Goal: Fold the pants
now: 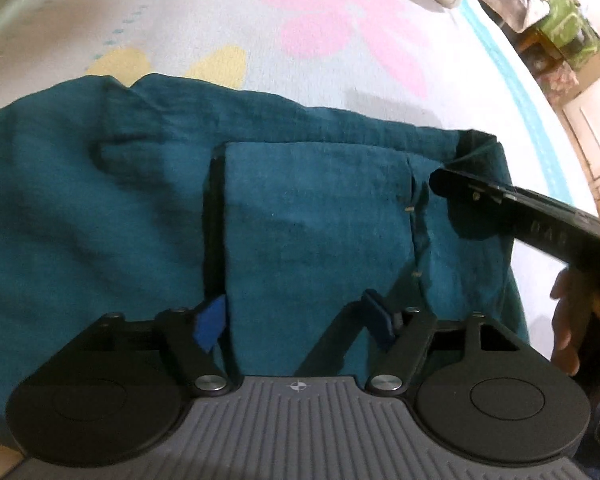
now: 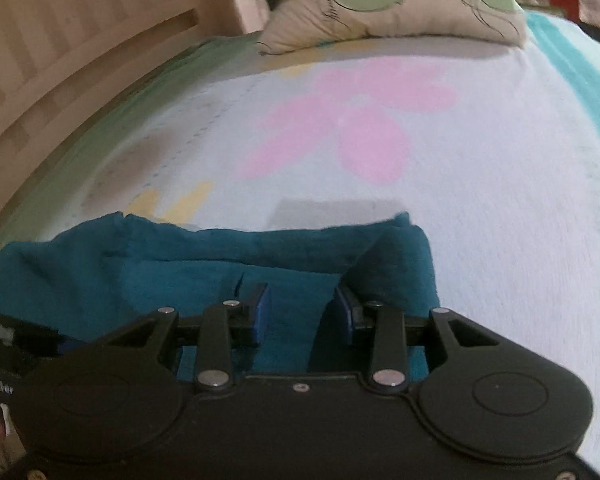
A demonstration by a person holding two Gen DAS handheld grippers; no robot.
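Note:
The teal pants (image 1: 100, 208) lie folded on a flowered bed sheet (image 1: 332, 36). They also show in the right wrist view (image 2: 148, 264). My left gripper (image 1: 296, 324) is open, low over the near part of the pants, with a fold of cloth lying between its blue pads (image 1: 210, 326). My right gripper (image 2: 302, 310) is open over the right end of the pants, its right finger under a raised fold of cloth. In the left wrist view the right gripper's black body (image 1: 532, 220) reaches in from the right.
Pillows (image 2: 388, 4) lie at the far end of the bed. A wooden headboard (image 2: 60, 52) runs along the left. The bed's right edge (image 1: 540, 128) has furniture and clutter beyond it. A hand (image 1: 568, 320) holds the right gripper.

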